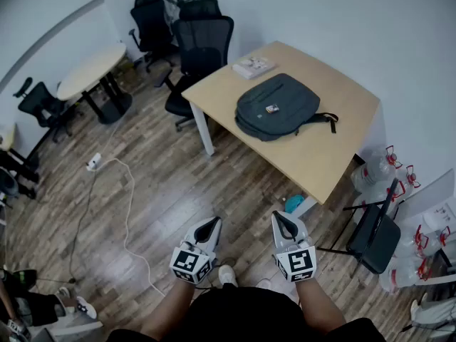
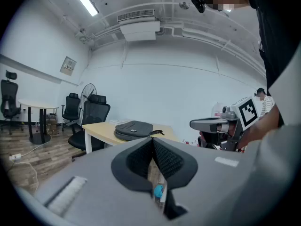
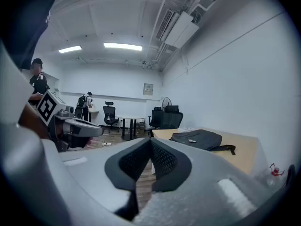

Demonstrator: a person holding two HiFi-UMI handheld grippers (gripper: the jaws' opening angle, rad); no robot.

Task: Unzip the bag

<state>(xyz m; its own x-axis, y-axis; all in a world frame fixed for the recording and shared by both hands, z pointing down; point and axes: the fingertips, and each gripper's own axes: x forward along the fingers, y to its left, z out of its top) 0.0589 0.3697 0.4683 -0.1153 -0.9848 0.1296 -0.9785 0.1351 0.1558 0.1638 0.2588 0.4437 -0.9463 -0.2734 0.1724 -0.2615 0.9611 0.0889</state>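
Note:
A dark grey backpack lies flat on the light wooden table, with a small tag on top and a black strap trailing to its right. It also shows far off in the left gripper view, backpack, and in the right gripper view, backpack. My left gripper and right gripper hang side by side near my body, well short of the table. Both are shut with nothing between the jaws.
A white book lies on the table's far corner. Black office chairs stand behind the table, a round table to the left. A white cable with a power strip crosses the wooden floor. A folding chair and water bottles stand at right.

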